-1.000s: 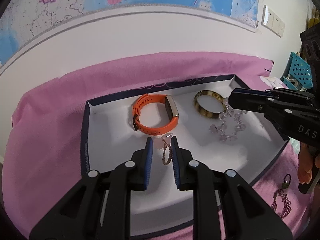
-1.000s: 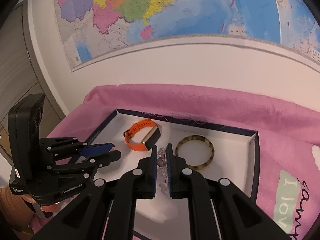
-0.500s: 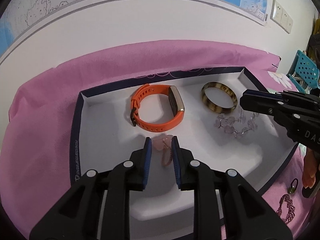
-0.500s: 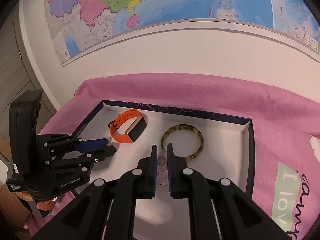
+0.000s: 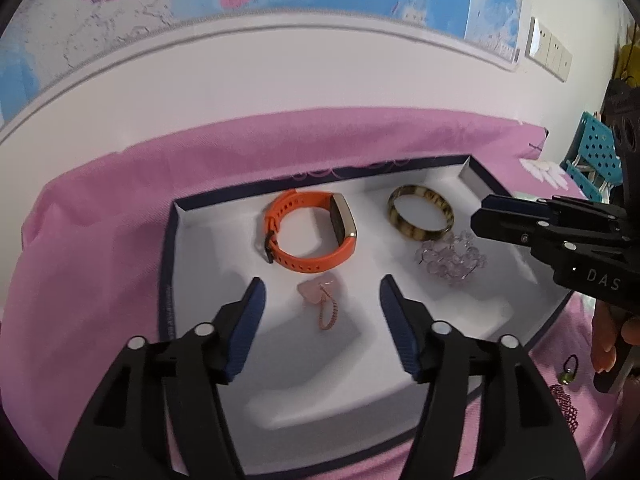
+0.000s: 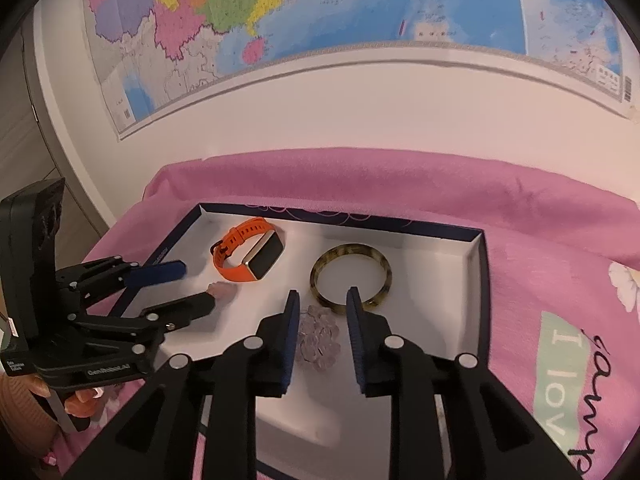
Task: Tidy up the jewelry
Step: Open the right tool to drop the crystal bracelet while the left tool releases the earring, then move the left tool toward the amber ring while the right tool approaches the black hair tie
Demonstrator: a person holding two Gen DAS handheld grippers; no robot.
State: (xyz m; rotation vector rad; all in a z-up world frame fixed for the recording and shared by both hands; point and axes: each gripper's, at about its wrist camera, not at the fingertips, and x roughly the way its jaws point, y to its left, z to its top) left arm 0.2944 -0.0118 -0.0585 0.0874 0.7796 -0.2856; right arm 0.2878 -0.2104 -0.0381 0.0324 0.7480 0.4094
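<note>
Between the spread blue pads of the left gripper (image 5: 320,304), flat on the tray floor: small pale-pink stone heart on a thin rose-gold chain loop (image 5: 320,300). Jaws have just been opening, pads well clear of it on both sides, nothing held. Chain's long axis runs roughly along the fingers, heart at the far end.

Right gripper (image 6: 320,312) likewise: jaws just been opening, narrower gap, clear faceted bead bracelet (image 6: 318,338) bunched on the floor between and under the tips, not pinched. Looks like both pieces are released.

Same tray: orange silicone-strap watch with gold case (image 5: 310,232), just beyond the heart; tortoiseshell resin bangle (image 5: 420,212), rigid, touching or nearly touching the beads.

Tray is a shallow white-lined box, navy rim (image 5: 168,264), on pink cloth (image 5: 100,208).

Loose on the cloth outside the tray, right-hand side: dark red beaded piece (image 5: 564,408) and small green-bead loop (image 5: 570,370). Right gripper is nearer, likely next.
</note>
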